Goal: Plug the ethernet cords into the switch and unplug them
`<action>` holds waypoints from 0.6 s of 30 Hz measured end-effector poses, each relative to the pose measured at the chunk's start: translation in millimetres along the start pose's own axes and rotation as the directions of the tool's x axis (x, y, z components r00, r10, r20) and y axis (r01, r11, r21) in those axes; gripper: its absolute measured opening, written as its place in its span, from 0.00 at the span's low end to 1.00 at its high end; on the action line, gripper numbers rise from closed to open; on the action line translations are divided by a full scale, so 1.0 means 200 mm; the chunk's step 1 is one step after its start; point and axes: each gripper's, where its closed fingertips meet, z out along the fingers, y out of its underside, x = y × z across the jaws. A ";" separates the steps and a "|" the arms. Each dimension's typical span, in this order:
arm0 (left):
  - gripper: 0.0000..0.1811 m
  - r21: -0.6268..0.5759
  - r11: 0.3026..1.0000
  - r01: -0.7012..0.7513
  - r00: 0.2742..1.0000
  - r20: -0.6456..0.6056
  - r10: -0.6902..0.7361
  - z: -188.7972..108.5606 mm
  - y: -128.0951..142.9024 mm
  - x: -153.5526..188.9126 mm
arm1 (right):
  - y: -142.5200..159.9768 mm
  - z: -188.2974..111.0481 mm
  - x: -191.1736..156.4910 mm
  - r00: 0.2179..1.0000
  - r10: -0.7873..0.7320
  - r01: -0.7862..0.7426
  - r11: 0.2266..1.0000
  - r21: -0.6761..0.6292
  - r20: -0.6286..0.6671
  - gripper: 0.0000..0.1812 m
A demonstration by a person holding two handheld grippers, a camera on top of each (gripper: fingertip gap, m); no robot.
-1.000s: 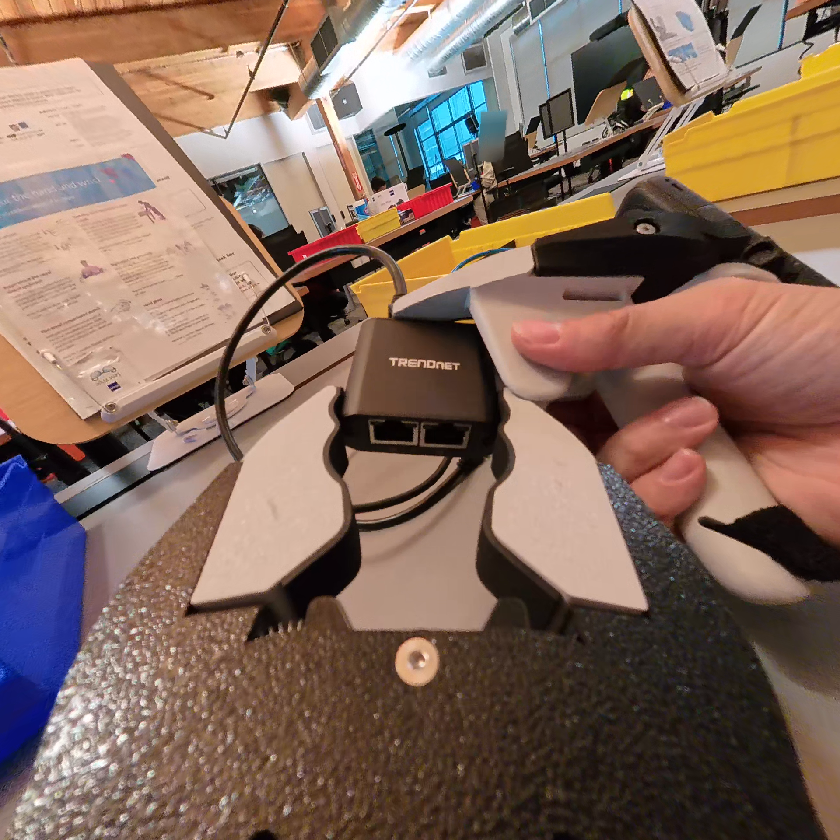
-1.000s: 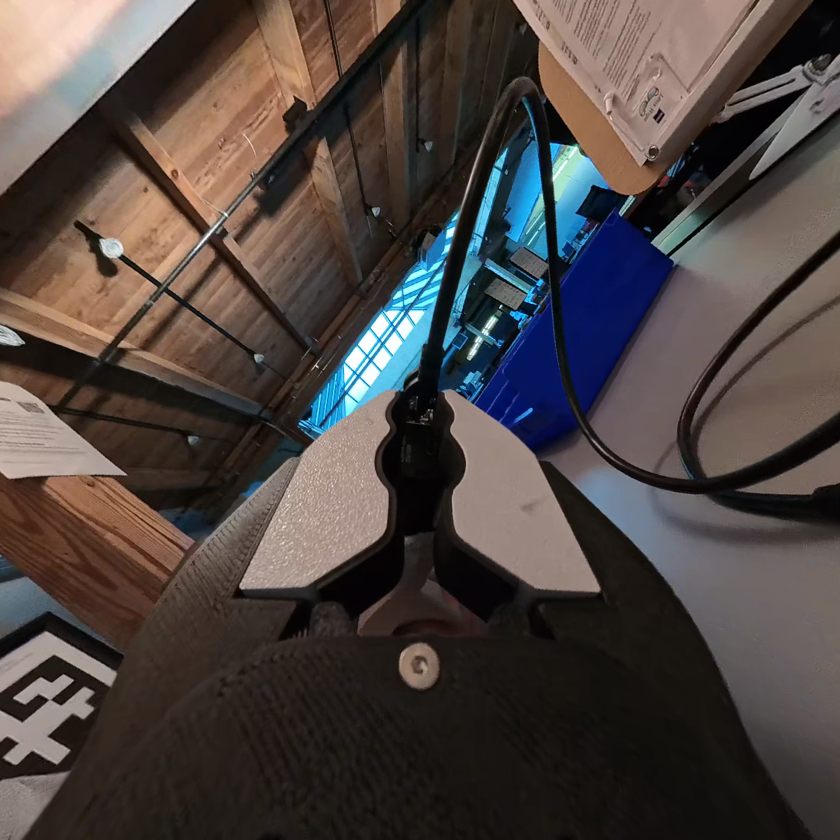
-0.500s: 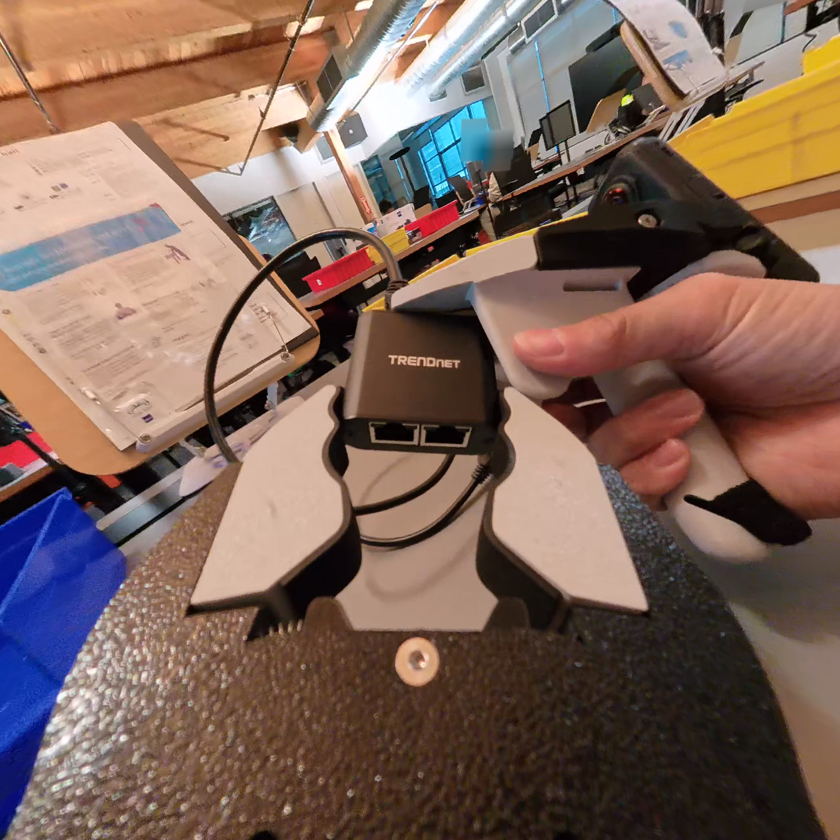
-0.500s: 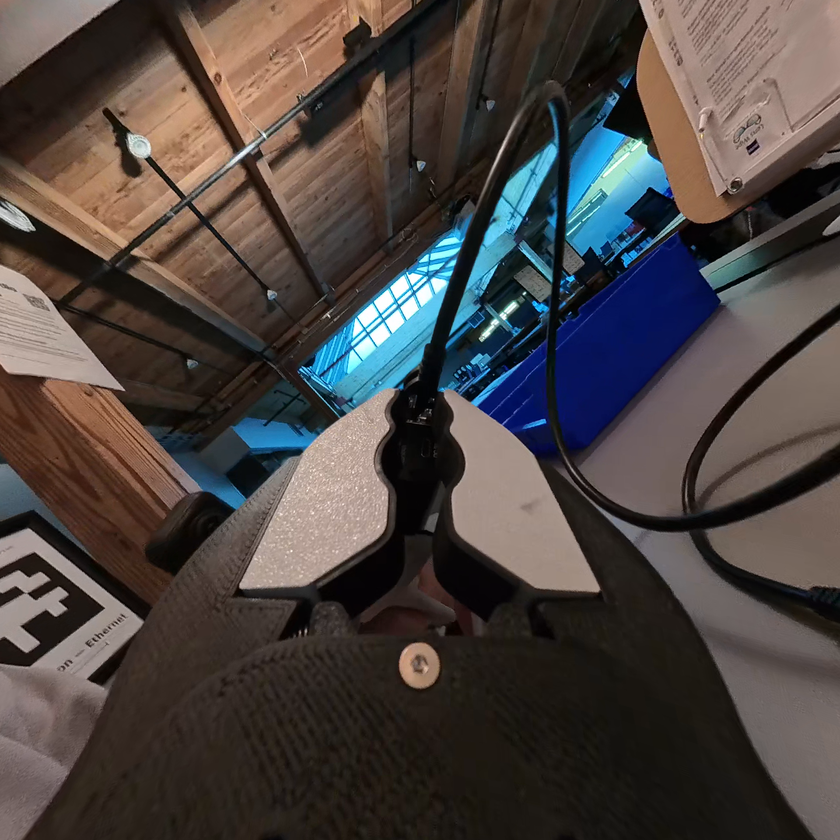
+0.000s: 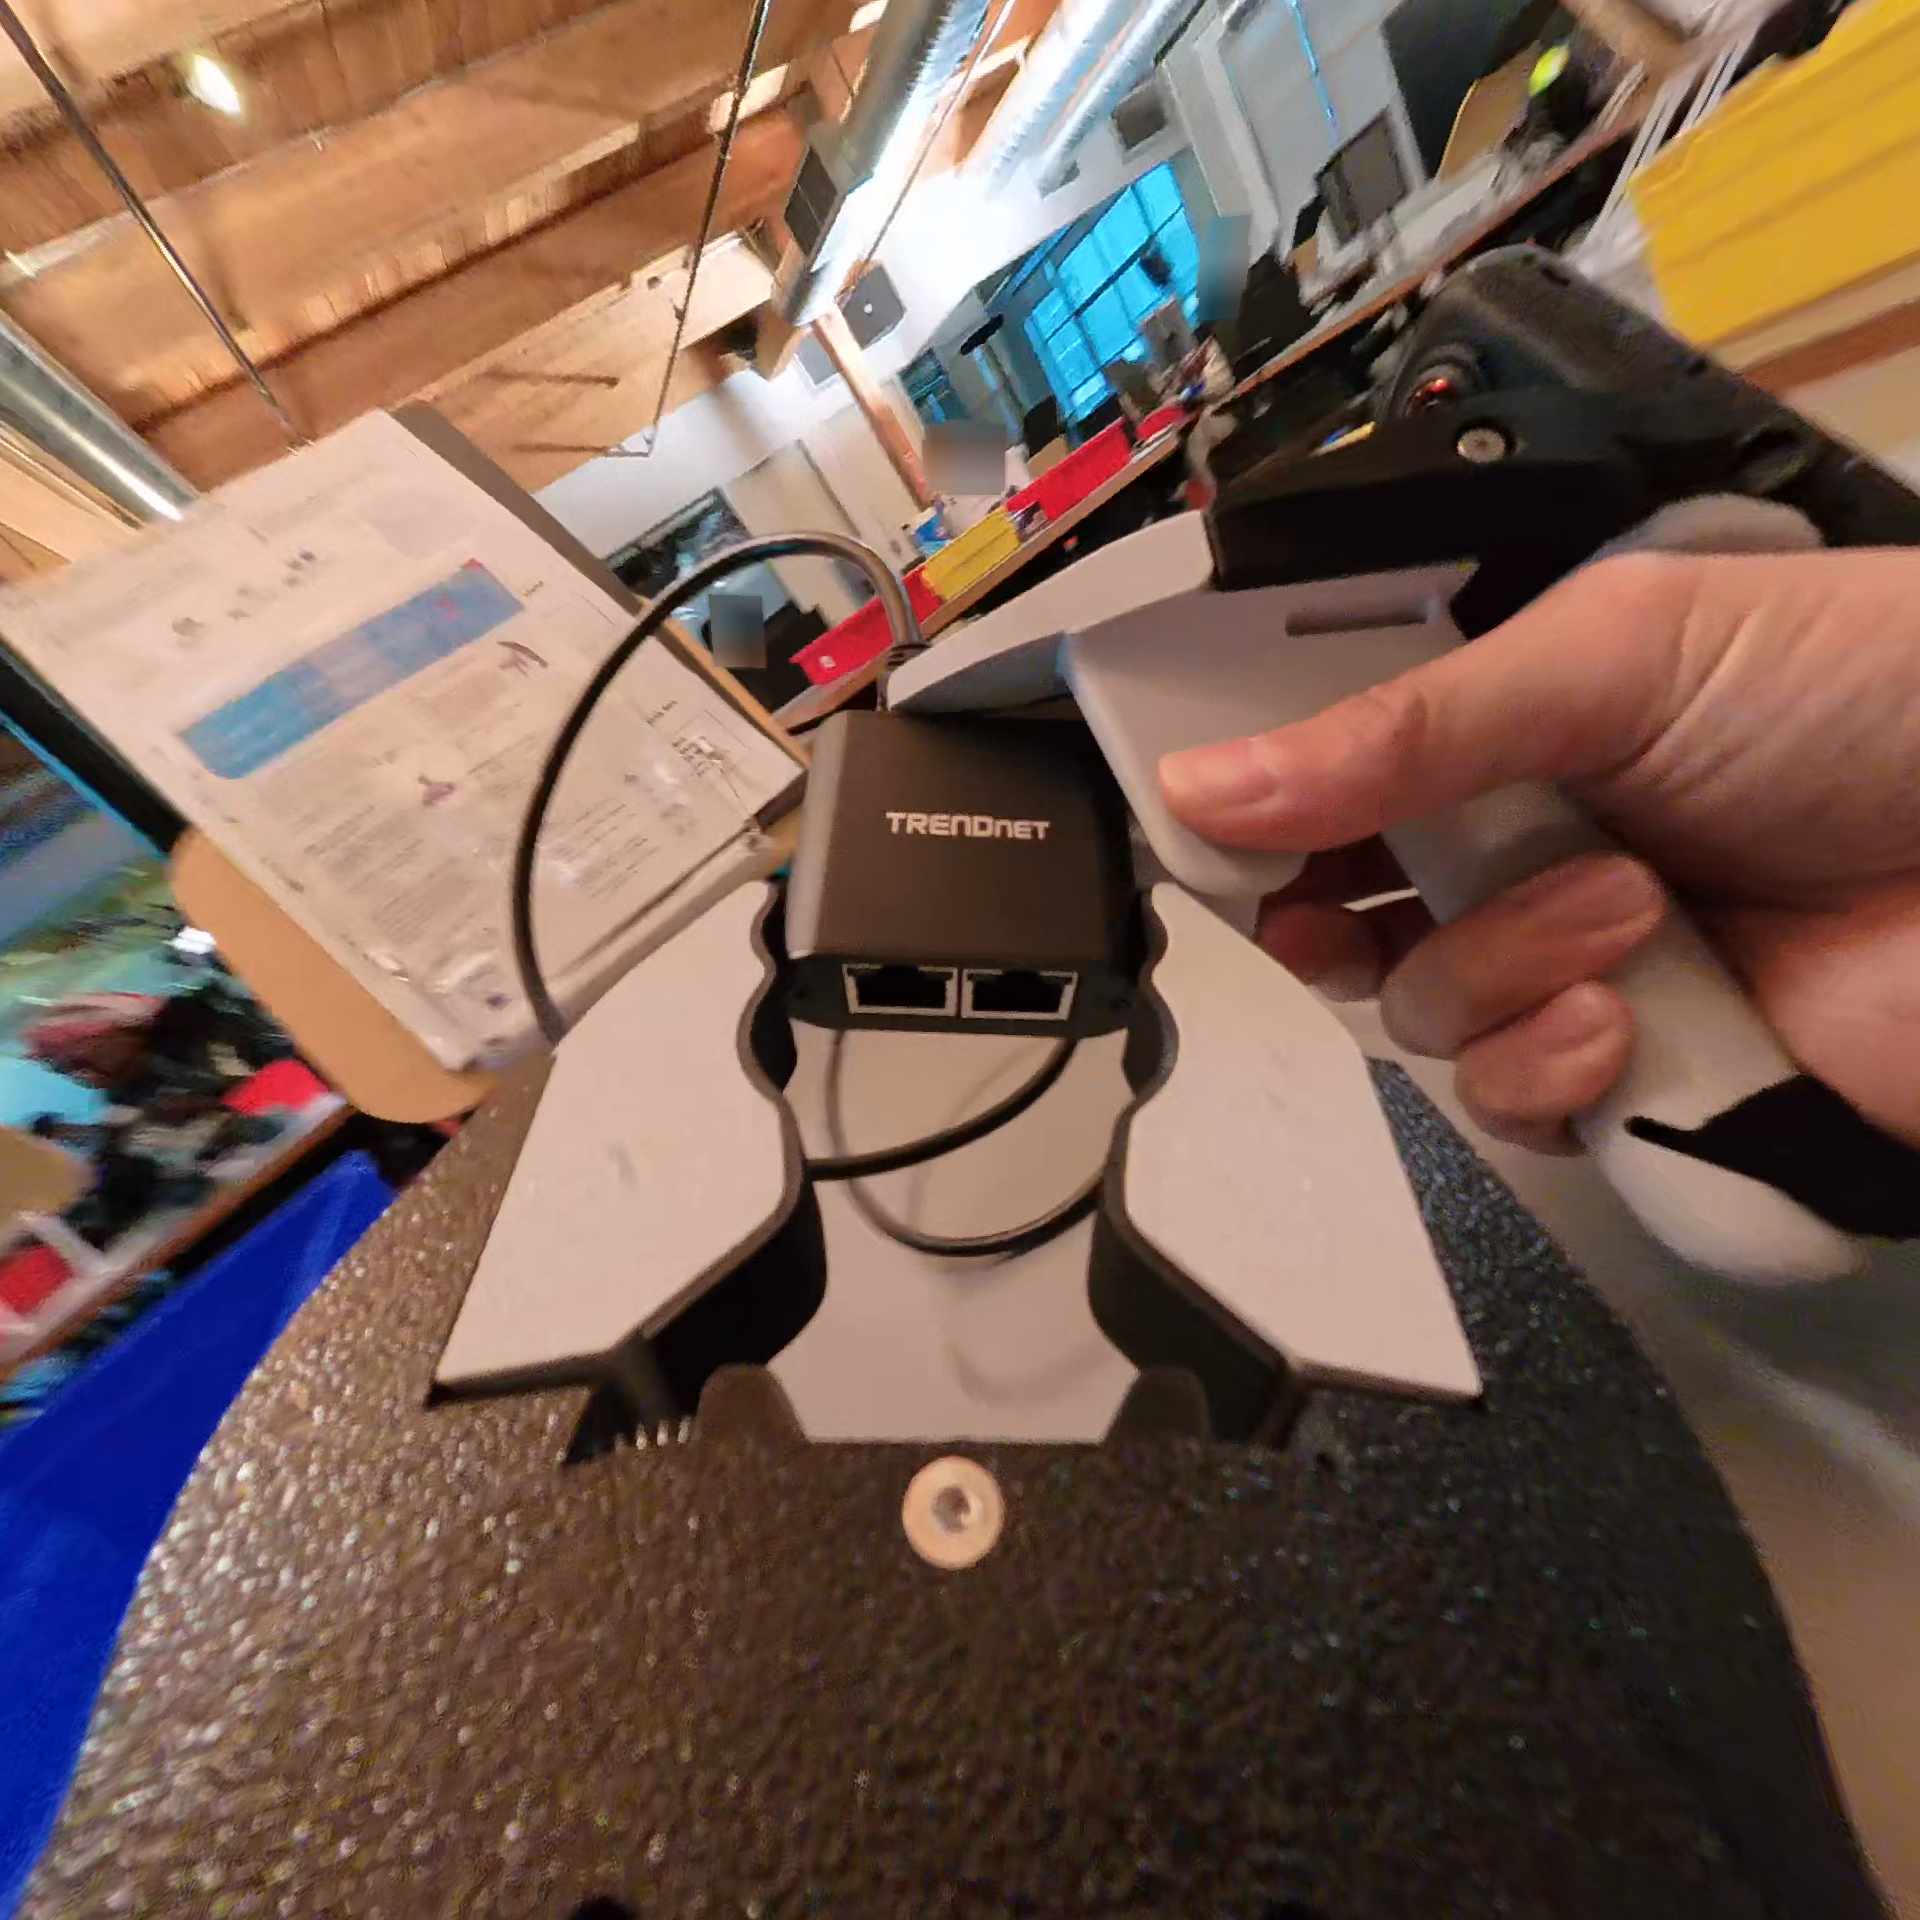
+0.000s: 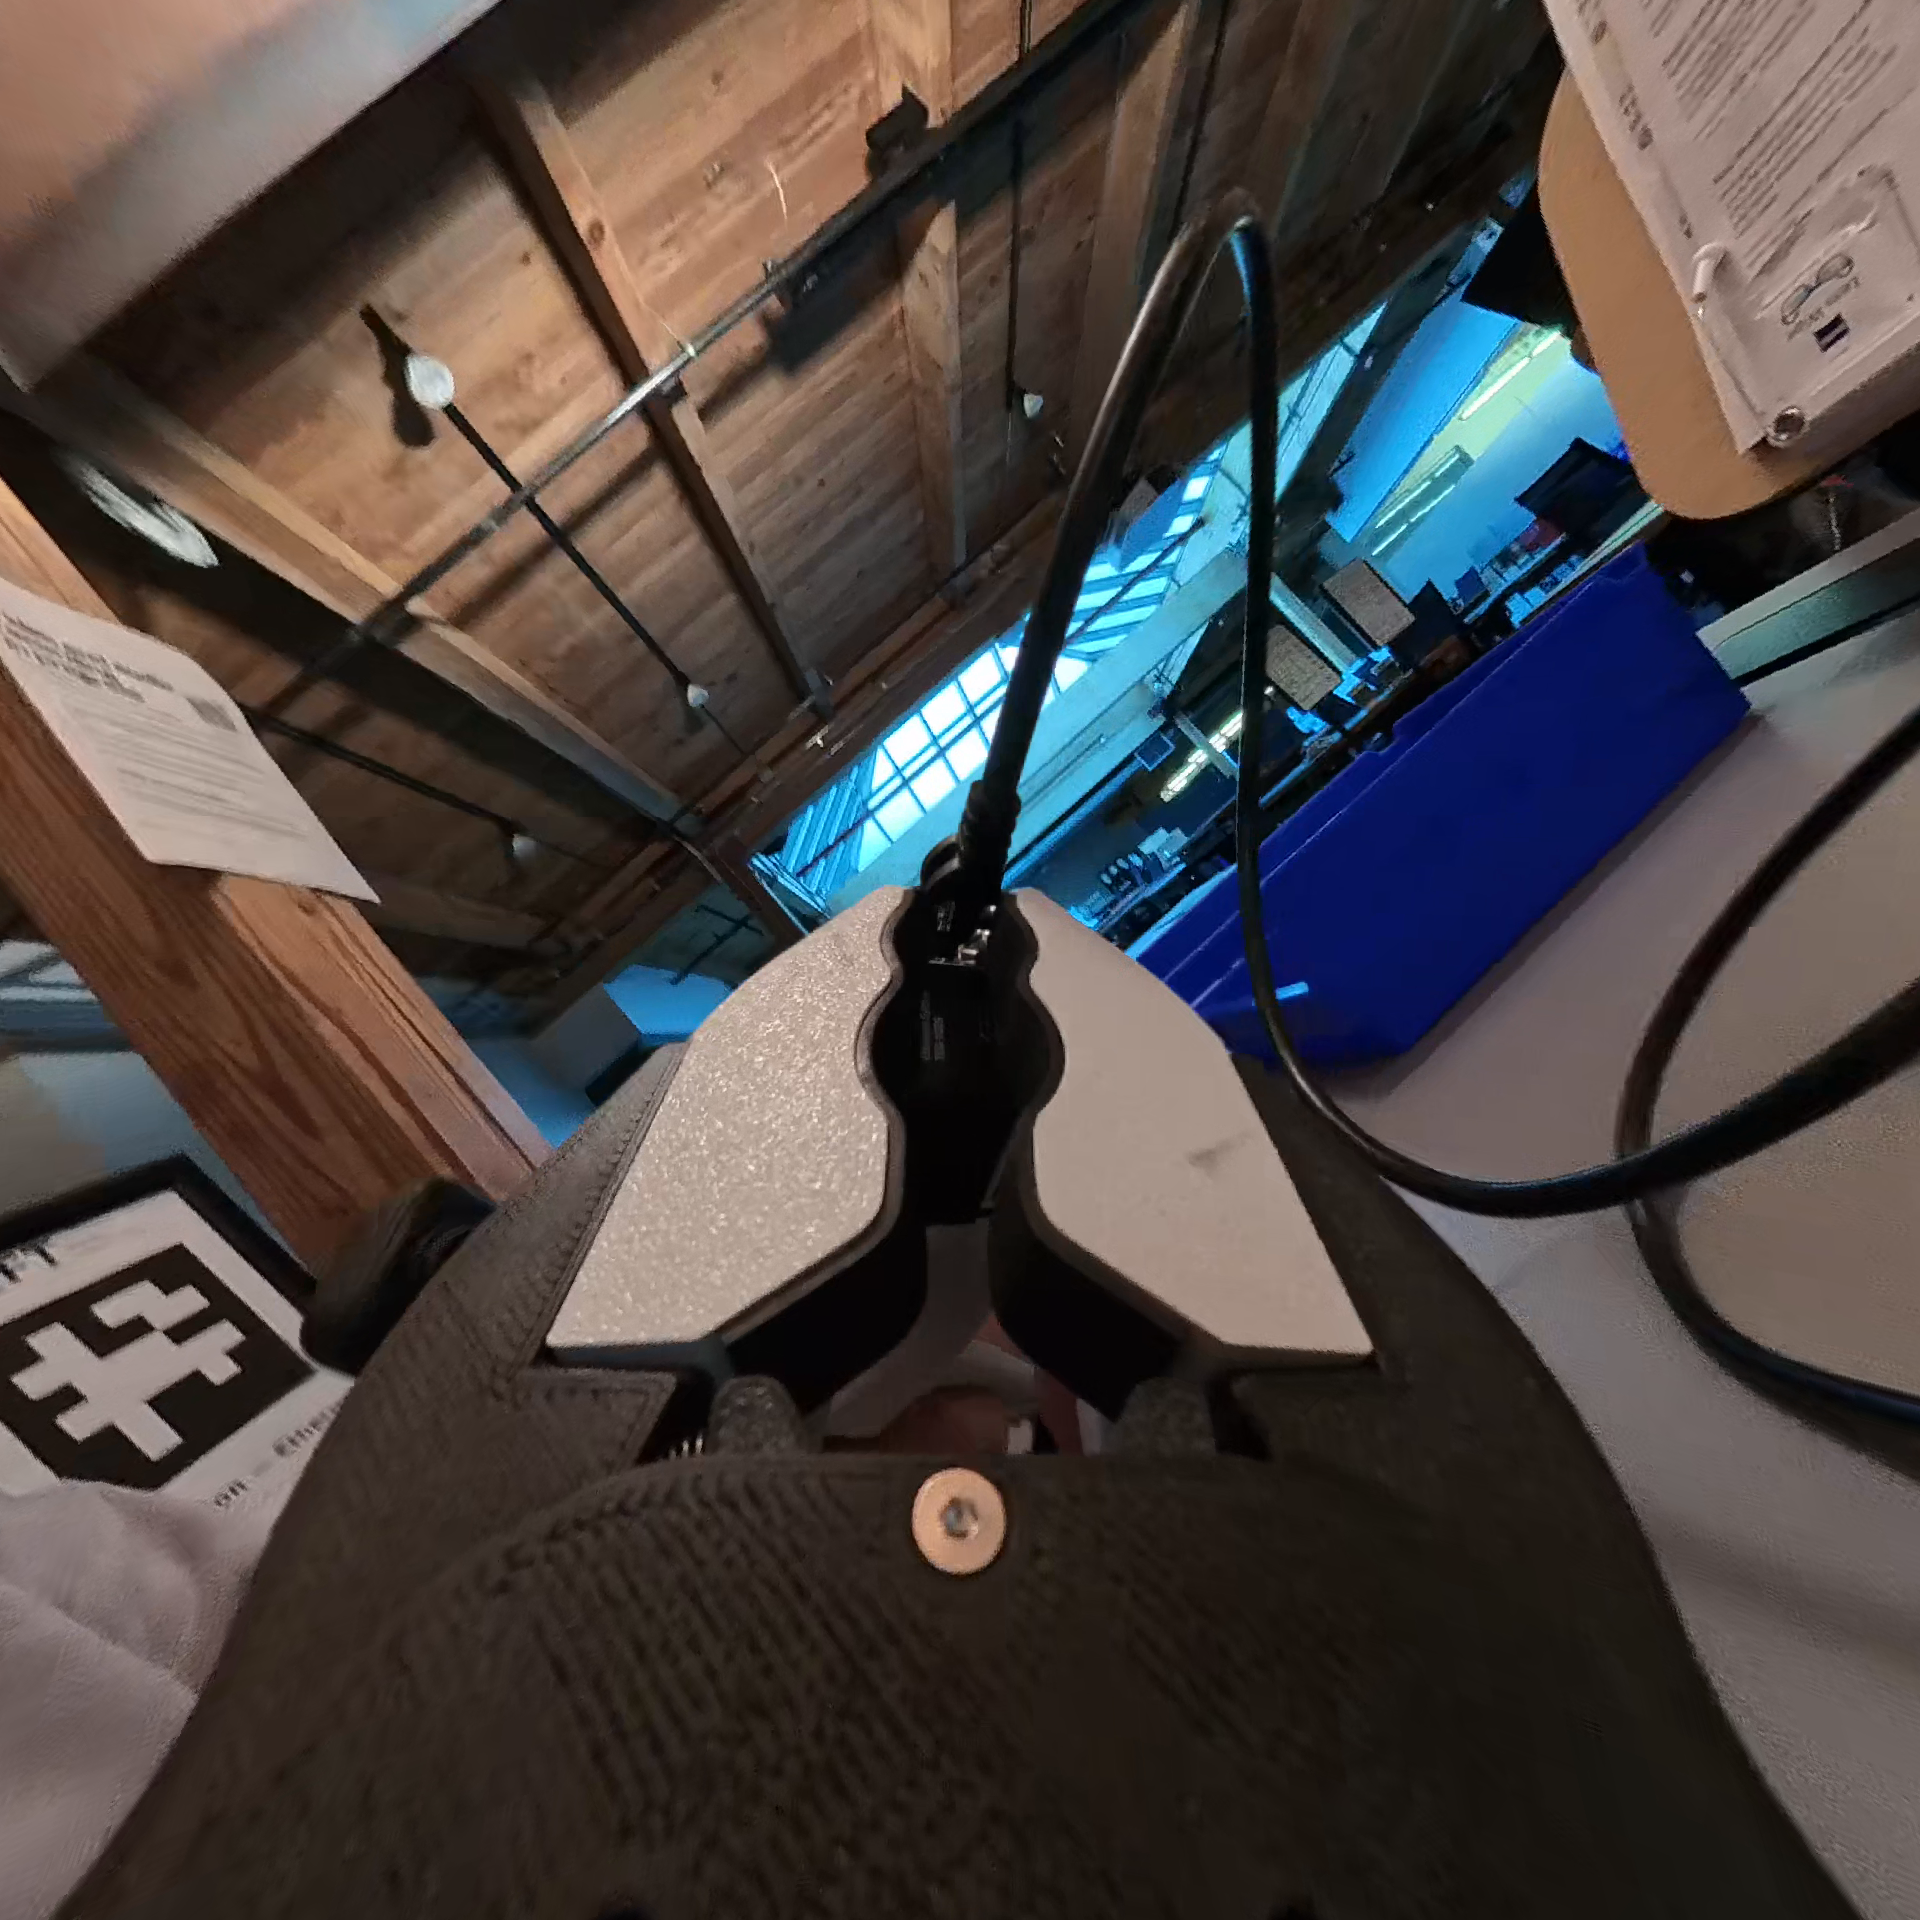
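My left gripper [image 5: 956,977] is shut on the black switch [image 5: 956,862] and holds it above the table. Its two front ports [image 5: 899,989] face the camera and are empty. A hand [image 5: 1610,810] holds my right gripper [image 5: 1039,644] just behind and above the switch. In the right wrist view the right gripper [image 6: 961,914] is shut on the black plug [image 6: 956,1029] of an ethernet cord [image 6: 1252,623], which arcs up and down to the table. The cord [image 5: 551,831] loops left of the switch. Whether the plug sits in the switch is hidden.
A clipboard with printed sheets [image 5: 395,748] stands at the left. A blue bin [image 5: 125,1403] is below it and also shows in the right wrist view [image 6: 1455,831]. Yellow bins [image 5: 1787,177] are far right. A wooden post [image 6: 260,1039] and a black-and-white marker card [image 6: 114,1361] are nearby. Left and right tips are no more than a few centimetres apart.
Both grippers have tilted and shifted together, so the background has moved in both views. The switch stays in the left gripper and the plug in the right.
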 end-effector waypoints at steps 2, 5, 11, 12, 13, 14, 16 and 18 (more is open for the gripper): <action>0.34 0.010 0.982 0.188 0.979 -0.085 -0.186 0.01 0.01 0.02 | 0.00 0.00 0.01 0.997 -0.069 0.068 0.997 -0.043 -0.030 0.07; 0.34 0.003 0.980 0.198 0.972 -0.128 -0.196 0.01 0.01 0.02 | 0.00 0.00 0.01 0.991 -0.124 0.122 0.990 -0.067 -0.040 0.07; 0.34 -0.003 0.999 -0.034 0.999 -0.030 0.034 0.00 0.00 -0.02 | 0.00 0.01 -0.03 0.979 -0.202 0.201 0.973 -0.110 0.002 0.07; 0.34 0.004 0.999 0.043 0.997 -0.059 -0.042 0.00 -0.01 -0.01 | -0.01 0.01 -0.04 0.978 -0.208 0.207 0.973 -0.104 0.000 0.07; 0.34 0.015 0.991 0.136 0.986 -0.095 -0.134 0.00 -0.02 0.00 | -0.01 0.01 -0.03 0.979 -0.204 0.202 0.974 -0.101 -0.005 0.07; 0.34 0.023 0.987 0.161 0.983 -0.095 -0.158 0.00 -0.02 0.00 | -0.01 0.01 -0.03 0.978 -0.210 0.208 0.972 -0.105 -0.009 0.07; 0.34 0.021 0.988 0.152 0.985 -0.084 -0.149 0.00 -0.02 0.01 | -0.01 0.01 -0.03 0.977 -0.211 0.209 0.972 -0.103 -0.013 0.07; 0.34 0.020 0.997 0.079 0.996 -0.051 -0.078 0.00 -0.02 -0.01 | -0.01 0.01 -0.04 0.984 -0.179 0.179 0.980 -0.086 0.008 0.07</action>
